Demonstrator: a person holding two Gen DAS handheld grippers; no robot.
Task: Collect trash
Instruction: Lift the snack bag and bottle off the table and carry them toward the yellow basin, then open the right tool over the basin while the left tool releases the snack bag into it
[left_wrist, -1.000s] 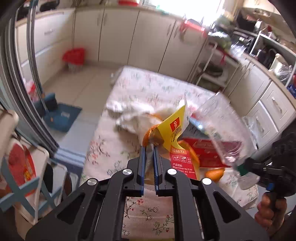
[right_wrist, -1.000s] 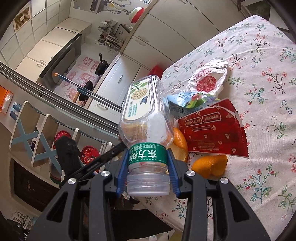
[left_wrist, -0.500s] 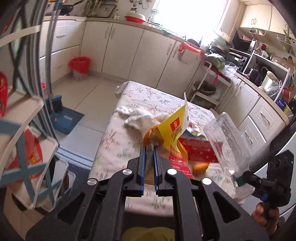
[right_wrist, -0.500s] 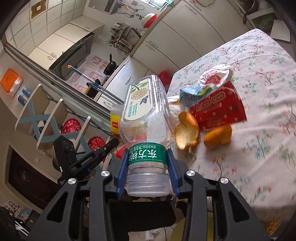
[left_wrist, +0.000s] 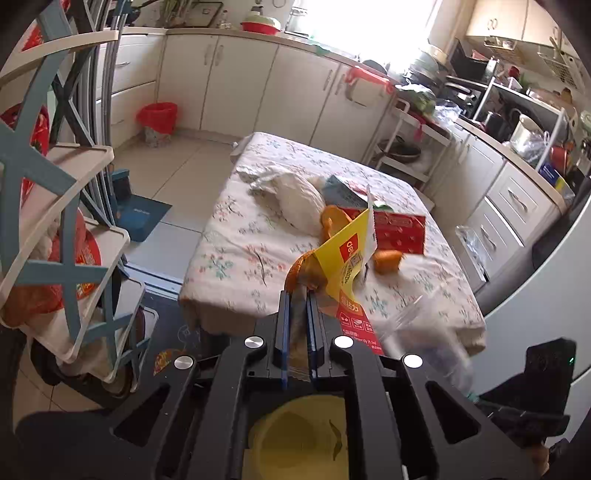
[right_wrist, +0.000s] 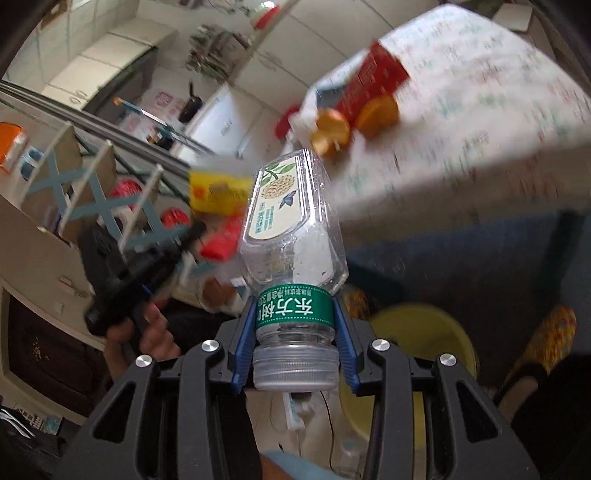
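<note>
My left gripper (left_wrist: 298, 295) is shut on a yellow and red wrapper (left_wrist: 345, 254), with a bit of orange peel (left_wrist: 295, 271) at its tips. It hangs off the near edge of the flowered table (left_wrist: 236, 251), above a yellow bin (left_wrist: 295, 439). My right gripper (right_wrist: 295, 314) is shut on a clear plastic bottle (right_wrist: 291, 221) at its green label, cap end towards the camera. The same bottle (left_wrist: 424, 339) shows blurred at lower right in the left wrist view. The yellow bin (right_wrist: 417, 332) lies below the right gripper. On the table stay a red packet (left_wrist: 399, 229), orange peels (left_wrist: 386, 260) and a white bag (left_wrist: 299, 199).
A blue and cream shelf rack (left_wrist: 55, 206) stands at the left with red items. A red waste bin (left_wrist: 157, 118) sits by the far cabinets. Cabinets and a cluttered counter (left_wrist: 517, 173) run along the right. A person's slippered foot (right_wrist: 546, 343) is near the yellow bin.
Both grippers have drawn back from the table with their loads. The table now lies farther ahead, and the yellow bin has come into view beneath both grippers. The right gripper has also sunk.
</note>
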